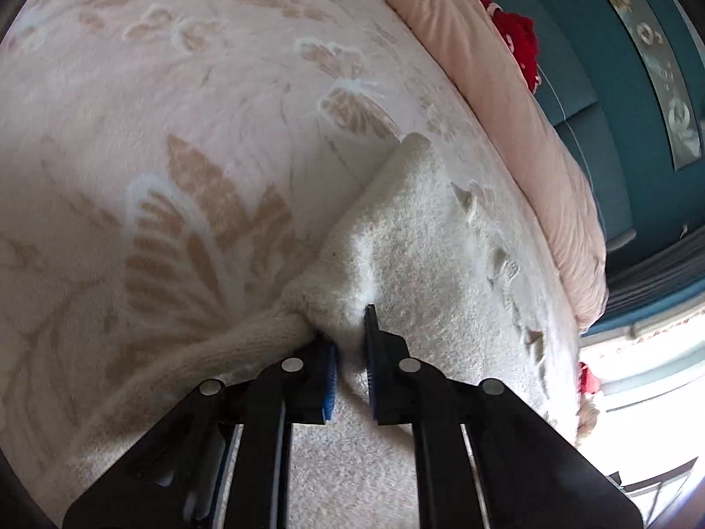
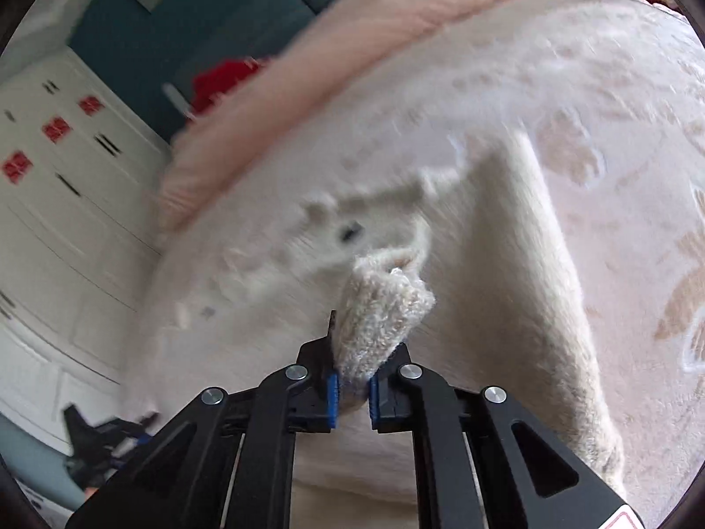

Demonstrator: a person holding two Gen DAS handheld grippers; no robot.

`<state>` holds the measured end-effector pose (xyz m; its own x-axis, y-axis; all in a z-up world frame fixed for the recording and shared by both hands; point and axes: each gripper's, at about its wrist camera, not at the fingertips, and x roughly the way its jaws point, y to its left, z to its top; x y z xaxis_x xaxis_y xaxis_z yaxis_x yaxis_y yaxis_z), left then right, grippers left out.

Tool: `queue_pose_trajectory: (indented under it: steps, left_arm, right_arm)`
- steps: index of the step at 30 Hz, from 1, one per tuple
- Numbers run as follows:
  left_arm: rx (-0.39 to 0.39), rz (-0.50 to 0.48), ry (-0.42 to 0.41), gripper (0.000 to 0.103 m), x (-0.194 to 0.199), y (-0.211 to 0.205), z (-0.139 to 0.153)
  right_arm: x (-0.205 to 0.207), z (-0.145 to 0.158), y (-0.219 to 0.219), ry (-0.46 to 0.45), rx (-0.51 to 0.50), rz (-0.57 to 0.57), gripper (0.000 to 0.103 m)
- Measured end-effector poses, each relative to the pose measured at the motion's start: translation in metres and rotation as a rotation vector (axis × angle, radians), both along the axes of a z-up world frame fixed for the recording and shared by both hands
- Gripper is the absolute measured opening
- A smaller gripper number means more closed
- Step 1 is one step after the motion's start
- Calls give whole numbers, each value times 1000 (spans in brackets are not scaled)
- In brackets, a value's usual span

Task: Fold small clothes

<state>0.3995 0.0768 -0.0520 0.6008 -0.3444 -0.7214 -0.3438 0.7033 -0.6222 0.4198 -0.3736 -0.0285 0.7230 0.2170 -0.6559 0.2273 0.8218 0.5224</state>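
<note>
Claws first: the left claw (image 1: 352, 344) is clamped on a bunched fold of a cream fleece garment (image 1: 418, 255), its blue pads (image 1: 329, 379) pinching the fabric beside a knitted cuff (image 1: 246, 344) that trails off to the left. The right claw (image 2: 352, 379) is likewise closed on a thick wad of the same garment (image 2: 383, 313), lifted a little above the rest. The garment lies spread on a bed, over a pale pink blanket (image 1: 198, 110) with tan leaf and butterfly patterns. Beyond it a pink quilt (image 1: 506, 101) runs along the bed's far edge, with something red (image 1: 520, 44) behind it against a teal wall (image 1: 595, 44). White cupboards (image 2: 66, 220) stand off to the side in the right wrist view.
</note>
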Motion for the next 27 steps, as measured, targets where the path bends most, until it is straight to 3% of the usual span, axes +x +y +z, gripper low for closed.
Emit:
queue_pose_trajectory:
  steps: [2, 3, 4, 7, 11, 12, 14, 16, 18, 19, 21, 24, 26, 27]
  left_arm:
    - [29, -10, -2, 10, 1, -2, 2]
    - [44, -15, -2, 10, 1, -3, 3]
    - [52, -18, -2, 11, 1, -4, 4]
    - [94, -41, -9, 12, 1, -9, 5]
    - [152, -72, -39, 12, -2, -14, 4]
    - [169, -81, -45, 12, -5, -15, 3]
    - [189, -92, -48, 12, -4, -17, 3]
    - [204, -100, -49, 12, -3, -19, 4]
    - [219, -109, -54, 13, -3, -20, 4]
    - [227, -115, -59, 13, -4, -20, 4]
    - [240, -138, -79, 13, -5, -20, 4]
    - [211, -158, -108, 15, -9, -14, 4]
    - [174, -173, -103, 20, -20, -4, 10]
    - [165, -185, -102, 21, -27, 1, 15]
  right_arm:
    - [18, -28, 0, 157, -22, 10, 10]
    - [20, -33, 2, 160, -12, 15, 9]
    - [16, -27, 6, 139, -14, 7, 9]
    - [6, -17, 14, 134, -26, -38, 22]
    - [-38, 28, 28, -24, -213, -169, 22]
    - [-35, 34, 31, -50, -213, -160, 22]
    - [-13, 30, 44, -29, -183, -35, 22]
    - [19, 1, 58, 89, -219, 76, 16]
    - [28, -23, 46, 185, -245, 39, 9]
    - [25, -26, 36, 164, -166, 10, 1]
    - [14, -17, 29, 150, -111, -51, 3]
    - [-18, 6, 29, 109, -134, -58, 15]
    - [-53, 13, 13, 112, -158, -62, 42]
    - [-74, 18, 11, 117, -181, -67, 50]
